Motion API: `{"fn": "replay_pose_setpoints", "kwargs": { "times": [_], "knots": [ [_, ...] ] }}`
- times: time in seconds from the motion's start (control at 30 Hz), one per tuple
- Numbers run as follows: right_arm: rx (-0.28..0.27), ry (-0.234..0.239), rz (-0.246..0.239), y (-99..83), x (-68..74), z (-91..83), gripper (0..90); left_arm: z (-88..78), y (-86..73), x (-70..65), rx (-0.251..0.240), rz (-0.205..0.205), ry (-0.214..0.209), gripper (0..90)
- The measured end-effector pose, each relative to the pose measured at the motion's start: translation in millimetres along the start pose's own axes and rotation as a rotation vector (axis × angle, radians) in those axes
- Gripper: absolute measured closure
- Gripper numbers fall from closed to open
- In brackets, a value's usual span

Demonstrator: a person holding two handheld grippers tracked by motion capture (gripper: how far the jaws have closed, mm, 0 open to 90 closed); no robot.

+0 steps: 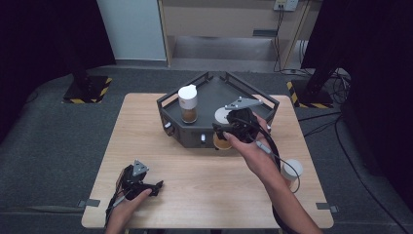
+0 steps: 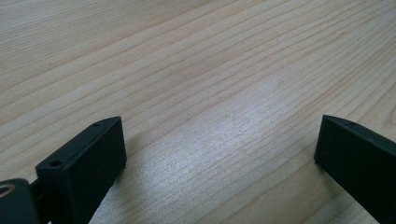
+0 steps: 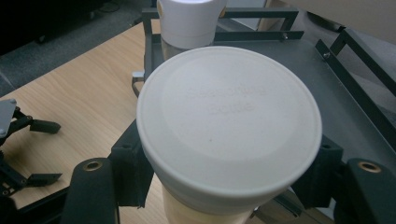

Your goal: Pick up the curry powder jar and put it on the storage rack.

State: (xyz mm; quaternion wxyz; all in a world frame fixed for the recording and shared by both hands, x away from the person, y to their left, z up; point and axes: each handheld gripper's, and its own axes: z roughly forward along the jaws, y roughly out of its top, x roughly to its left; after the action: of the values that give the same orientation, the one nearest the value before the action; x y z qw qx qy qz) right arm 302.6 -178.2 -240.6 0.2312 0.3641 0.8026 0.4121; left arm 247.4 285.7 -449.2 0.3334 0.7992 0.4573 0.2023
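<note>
right gripper (image 3: 224,186) clamps a round jar (image 3: 229,126) with a flat white lid and amber contents.

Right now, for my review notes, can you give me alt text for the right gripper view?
The right gripper is clamped on a white-lidded jar, its black jaws pressing both sides just under the lid. Behind it, a second white-capped jar stands in a dark grey tray on a wooden table; the left gripper rests at far left.

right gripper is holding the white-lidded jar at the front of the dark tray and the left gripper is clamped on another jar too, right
Not quite. The left gripper holds nothing: the left gripper view shows its fingers apart over the bare wooden table. The right gripper does grip the white-lidded jar at the dark tray.
</note>
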Motion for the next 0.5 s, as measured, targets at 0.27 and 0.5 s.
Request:
{"fn": "replay_pose_setpoints", "kwargs": {
  "times": [0.27, 0.5],
  "knots": [
    [-0.003, -0.006, -0.005, 10.9, -1.0, 2.9, 34.2, 0.0, 0.0, -0.4, 0.0, 0.0, 0.002, 0.5],
    [-0.005, -0.011, 0.002, 18.5, -3.8, 6.7, 34.2, 0.0, 0.0, -0.9, 0.0, 0.001, 0.004, 0.5]
  ]
}}
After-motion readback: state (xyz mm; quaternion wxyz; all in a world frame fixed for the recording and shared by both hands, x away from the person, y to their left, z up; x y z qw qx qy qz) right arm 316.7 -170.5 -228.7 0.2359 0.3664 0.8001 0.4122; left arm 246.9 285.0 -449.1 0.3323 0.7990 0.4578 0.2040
